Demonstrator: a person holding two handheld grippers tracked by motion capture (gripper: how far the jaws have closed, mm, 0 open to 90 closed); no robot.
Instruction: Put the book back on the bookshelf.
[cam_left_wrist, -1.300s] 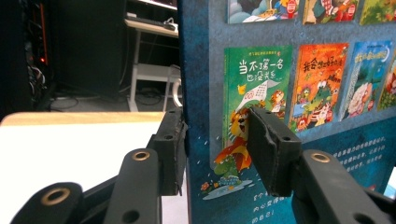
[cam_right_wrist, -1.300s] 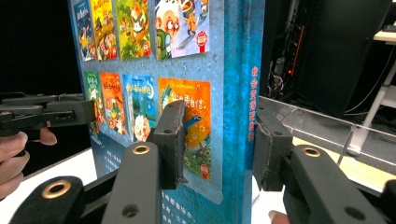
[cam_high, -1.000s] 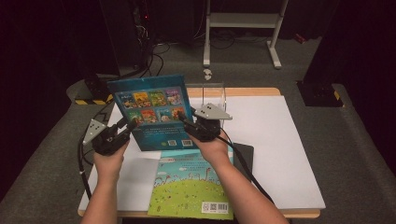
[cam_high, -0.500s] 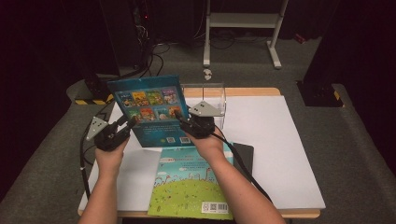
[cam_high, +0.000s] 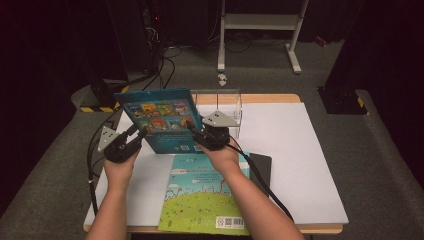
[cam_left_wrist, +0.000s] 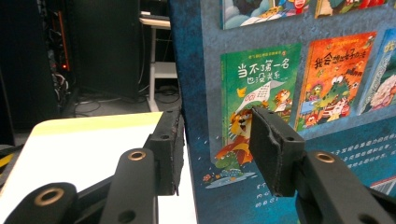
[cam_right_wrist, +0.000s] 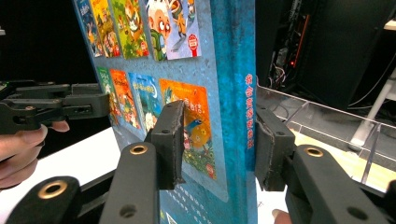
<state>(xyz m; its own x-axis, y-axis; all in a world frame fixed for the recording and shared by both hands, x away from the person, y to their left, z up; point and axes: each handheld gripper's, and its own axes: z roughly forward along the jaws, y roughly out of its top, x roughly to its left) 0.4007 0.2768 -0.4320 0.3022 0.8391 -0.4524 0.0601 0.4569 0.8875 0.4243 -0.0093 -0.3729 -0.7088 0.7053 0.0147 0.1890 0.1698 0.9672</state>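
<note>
Black rubber-faced jaws of the right gripper (cam_right_wrist: 217, 144) are set on either side of the spine edge of the blue book (cam_high: 160, 120); in the right gripper view the near jaw lies against the illustrated back cover and the far jaw against the other face, so the book appears pinched at its spine, though a thin gap at the far pad cannot be ruled out. The book is held upright, lifted off the table, its back cover turned toward the person.

In the left gripper view the jaws of the left gripper (cam_left_wrist: 215, 149) are spread, with the book's other side edge standing between them: one jaw is behind that edge, the other in front of the cover and apart from it. No pinch is judged there yet.

The relation that matters is judged to be this: the book's long axis runs up and down, across both pairs of jaws, and the book lies between the two grippers, the right one carrying it. Beyond the right jaws, on the far side of the spine, the clear acrylic holder (cam_high: 217, 107) stands near the table's far edge, just behind the book. It is nearer to the right gripper than to the left.

Below the jaws, a second, green-covered book (cam_high: 205, 200) lies flat on the white sheet (cam_high: 300, 165), with a dark pad (cam_high: 261, 167) just beside it.
</note>
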